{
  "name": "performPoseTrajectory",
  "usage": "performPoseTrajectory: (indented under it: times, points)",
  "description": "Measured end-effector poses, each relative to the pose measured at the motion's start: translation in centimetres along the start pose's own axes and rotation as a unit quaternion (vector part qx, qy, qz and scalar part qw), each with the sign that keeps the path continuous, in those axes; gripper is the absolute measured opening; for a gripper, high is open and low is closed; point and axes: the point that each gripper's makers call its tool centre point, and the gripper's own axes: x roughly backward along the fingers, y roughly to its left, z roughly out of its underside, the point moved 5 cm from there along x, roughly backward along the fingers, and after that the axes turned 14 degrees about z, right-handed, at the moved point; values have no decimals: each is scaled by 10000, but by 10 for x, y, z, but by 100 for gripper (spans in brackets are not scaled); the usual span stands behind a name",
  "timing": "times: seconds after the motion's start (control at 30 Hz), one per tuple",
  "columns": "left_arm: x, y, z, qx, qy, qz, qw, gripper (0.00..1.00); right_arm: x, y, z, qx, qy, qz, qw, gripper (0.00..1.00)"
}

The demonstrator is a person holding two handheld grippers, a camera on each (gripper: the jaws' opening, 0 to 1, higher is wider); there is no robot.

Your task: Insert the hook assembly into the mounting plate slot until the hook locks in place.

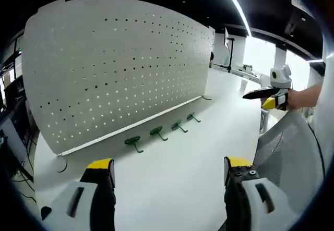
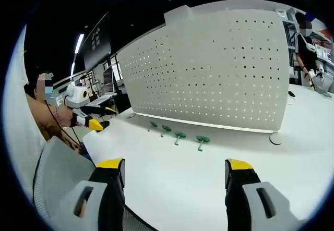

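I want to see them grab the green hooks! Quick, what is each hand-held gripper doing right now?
Left hand-held gripper: open, holding nothing, short of the green hooks.
Right hand-held gripper: open, holding nothing.

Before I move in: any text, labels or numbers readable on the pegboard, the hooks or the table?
None readable. The white pegboard bears only holes, the four green hooks and the white table carry no markings, and the background screens are too blurred to read.

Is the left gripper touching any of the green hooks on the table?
Apart. In the left gripper view, the left gripper has open jaws with bare white table between them, and the green hooks lie farther ahead, near the pegboard.
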Motion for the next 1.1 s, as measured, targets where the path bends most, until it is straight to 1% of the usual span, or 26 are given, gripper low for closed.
performPoseTrajectory:
  times: [0.17, 0.5, 0.67, 0.8, 0.97, 1.1]
  points:
    - [-8, 8, -4, -133, 203, 138, 9996, 89, -1, 0, 0, 34, 5, -11, 10000, 76]
    - [-19, 23, -12, -375, 490, 404, 9973, 89, -4, 2, -1, 99, 30, -57, 9999, 76]
    - [-24, 30, -12, -476, 704, 533, 9950, 89, -6, 2, -1, 128, 52, -66, 9999, 76]
    - [-27, 35, -12, -472, 791, 614, 9939, 90, -6, 1, 0, 121, 75, -70, 9999, 76]
    - [-34, 40, -11, -588, 1004, 767, 9902, 90, -7, 1, 0, 116, 98, -74, 9999, 75]
    - [-38, 43, -12, -630, 1102, 826, 9885, 90, -8, -1, 1, 102, 112, -62, 9999, 75]
